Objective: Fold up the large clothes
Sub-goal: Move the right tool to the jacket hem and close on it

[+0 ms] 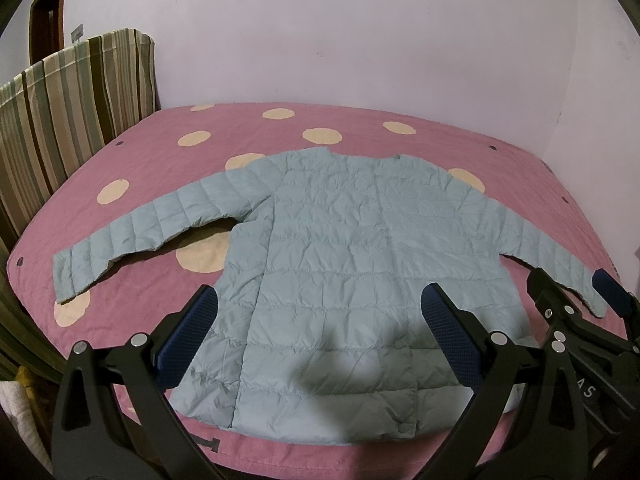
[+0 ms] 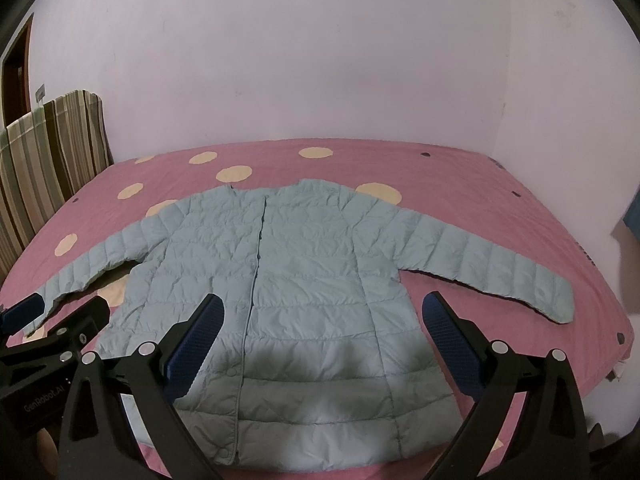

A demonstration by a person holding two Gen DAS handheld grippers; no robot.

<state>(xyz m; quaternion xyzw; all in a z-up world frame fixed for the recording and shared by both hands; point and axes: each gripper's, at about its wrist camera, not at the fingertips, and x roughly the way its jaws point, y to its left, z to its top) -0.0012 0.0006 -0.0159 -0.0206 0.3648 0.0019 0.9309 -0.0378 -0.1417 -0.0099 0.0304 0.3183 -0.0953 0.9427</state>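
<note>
A light blue quilted jacket (image 1: 344, 248) lies flat and face up on the pink bed, both sleeves spread out to the sides, hem toward me. It also shows in the right wrist view (image 2: 304, 272). My left gripper (image 1: 320, 320) is open and empty, hovering above the jacket's hem. My right gripper (image 2: 322, 328) is open and empty, also above the hem; it shows at the right edge of the left wrist view (image 1: 568, 292), near the right sleeve cuff. The left gripper shows at the left edge of the right wrist view (image 2: 64, 312).
The bed has a pink cover with cream dots (image 1: 160, 128). A striped headboard cushion (image 1: 72, 112) stands at the left. A pale wall (image 1: 360, 32) runs behind the bed and along its right side. The bed's front edge (image 1: 320, 460) is just below the hem.
</note>
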